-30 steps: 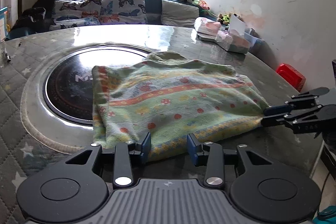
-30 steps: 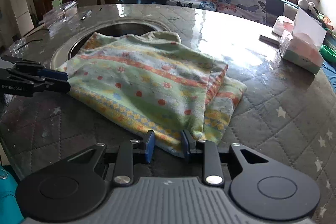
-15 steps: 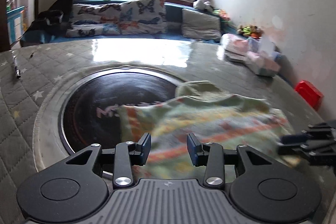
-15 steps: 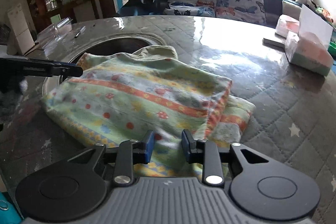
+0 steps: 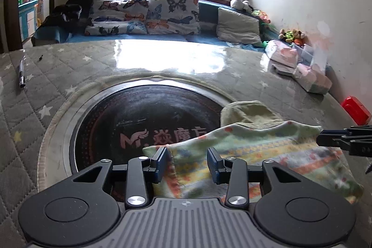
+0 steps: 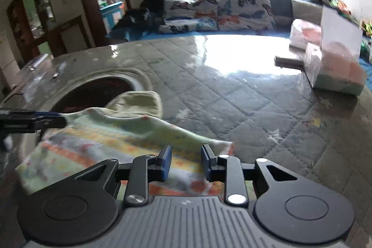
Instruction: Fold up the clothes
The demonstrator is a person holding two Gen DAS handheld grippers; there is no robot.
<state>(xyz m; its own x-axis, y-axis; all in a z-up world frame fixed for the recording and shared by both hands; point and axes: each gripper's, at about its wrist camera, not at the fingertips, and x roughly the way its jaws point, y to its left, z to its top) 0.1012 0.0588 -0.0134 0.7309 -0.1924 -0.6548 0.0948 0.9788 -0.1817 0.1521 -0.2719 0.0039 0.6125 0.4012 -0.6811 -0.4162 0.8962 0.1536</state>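
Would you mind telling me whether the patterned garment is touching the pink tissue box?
Apart. The right wrist view shows the patterned garment near the camera and the pink tissue box far right, with bare quilted table cover between.

A dark round glass plate [image 5: 144, 122] set into the table carries a pale pink logo: a winged letter "M" followed by Chinese characters, partly covered by a patterned cloth [image 5: 251, 155]. Small print on a tissue box [image 6: 337, 76] is too blurred to read.
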